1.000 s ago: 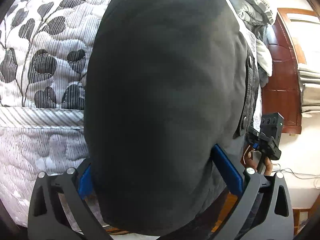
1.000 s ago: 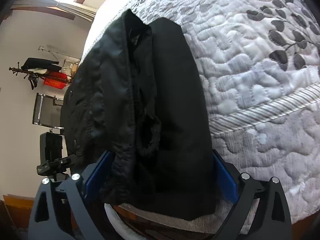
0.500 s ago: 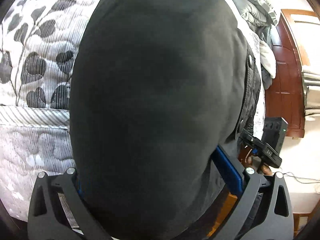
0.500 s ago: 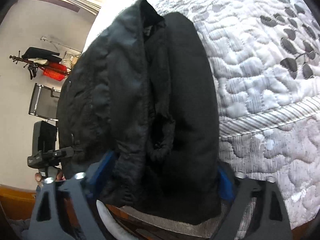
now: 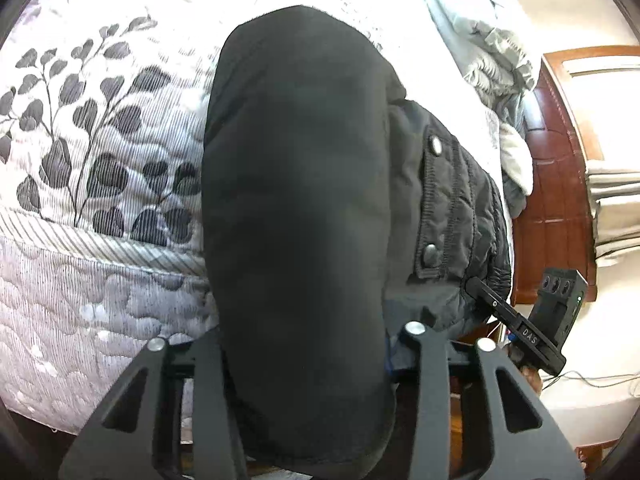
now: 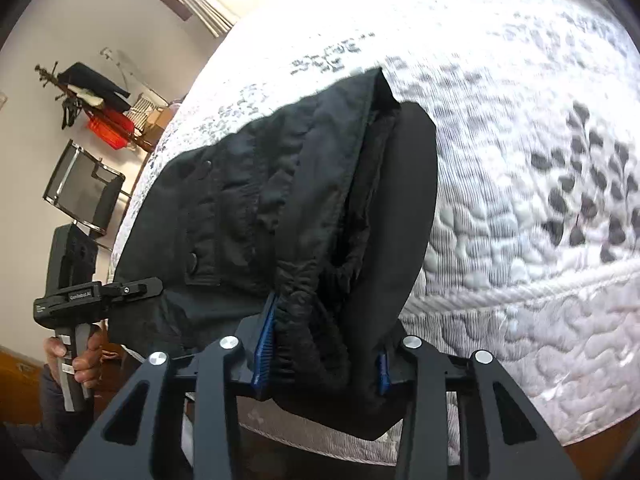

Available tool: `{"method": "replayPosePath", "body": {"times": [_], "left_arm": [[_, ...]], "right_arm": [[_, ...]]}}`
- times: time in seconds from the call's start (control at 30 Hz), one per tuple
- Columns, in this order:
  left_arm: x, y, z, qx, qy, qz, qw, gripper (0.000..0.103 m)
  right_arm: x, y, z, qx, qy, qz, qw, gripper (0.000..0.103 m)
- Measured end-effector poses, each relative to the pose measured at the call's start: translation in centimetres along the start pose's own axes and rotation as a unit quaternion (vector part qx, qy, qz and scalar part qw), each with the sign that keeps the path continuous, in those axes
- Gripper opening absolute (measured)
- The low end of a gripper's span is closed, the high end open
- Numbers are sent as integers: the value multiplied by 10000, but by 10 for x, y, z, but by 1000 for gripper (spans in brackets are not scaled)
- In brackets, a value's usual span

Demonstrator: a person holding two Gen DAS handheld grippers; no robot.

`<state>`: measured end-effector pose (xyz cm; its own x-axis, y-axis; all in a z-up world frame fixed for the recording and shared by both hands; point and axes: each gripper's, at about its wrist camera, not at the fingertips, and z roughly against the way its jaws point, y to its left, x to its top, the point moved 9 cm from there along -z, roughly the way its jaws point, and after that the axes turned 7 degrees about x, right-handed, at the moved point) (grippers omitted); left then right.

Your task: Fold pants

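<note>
Black padded pants [image 5: 296,200] lie folded lengthwise on the bed, their near end hanging over the mattress edge. My left gripper [image 5: 304,360] is under that end, its jaws closing on the thick smooth fold, with the pads hidden by cloth. In the right wrist view the pants [image 6: 320,200] show their bunched waistband. My right gripper [image 6: 324,356] is closing on it, both blue pads [image 6: 266,344] against the cloth. Each view also shows the other gripper beside the pants: the right gripper [image 5: 474,284] and the left gripper [image 6: 156,286], held by a hand [image 6: 86,352].
The pants rest on a white quilt with a grey leaf print [image 5: 100,160]. A grey blanket [image 5: 492,52] is heaped near the wooden headboard [image 5: 556,184]. Beyond the bed stand a clothes rack [image 6: 92,92] and a mesh chair [image 6: 84,192].
Both pairs of jaws have closed in from wide open onto the cloth. Both grippers have risen and drawn back, lifting the near end, so more of the quilt shows.
</note>
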<state>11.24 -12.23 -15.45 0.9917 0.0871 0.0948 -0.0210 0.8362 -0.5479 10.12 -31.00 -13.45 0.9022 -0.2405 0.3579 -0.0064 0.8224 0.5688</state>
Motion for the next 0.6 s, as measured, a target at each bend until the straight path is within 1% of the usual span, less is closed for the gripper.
{"method": "replayPosePath", "body": {"times": [0.17,0.27,0.37,0.6], "left_arm": [[16,-1,13,68,-313,-31,9995,34],[35,-4,22,142,-541,-39,9984,34],[57,-7,31,269,-761,-169,9966,34],[120,-3,42,411,-1111,-205,9927,34]], "right_arm": [[24,20,2,-44,-154,238,9996,37],[42,32,-1,-5,-272,386,9989,37],[59,30,0,21,-354,484,9982,37],[124,42,-19,130,-596,702,9957,37]]}}
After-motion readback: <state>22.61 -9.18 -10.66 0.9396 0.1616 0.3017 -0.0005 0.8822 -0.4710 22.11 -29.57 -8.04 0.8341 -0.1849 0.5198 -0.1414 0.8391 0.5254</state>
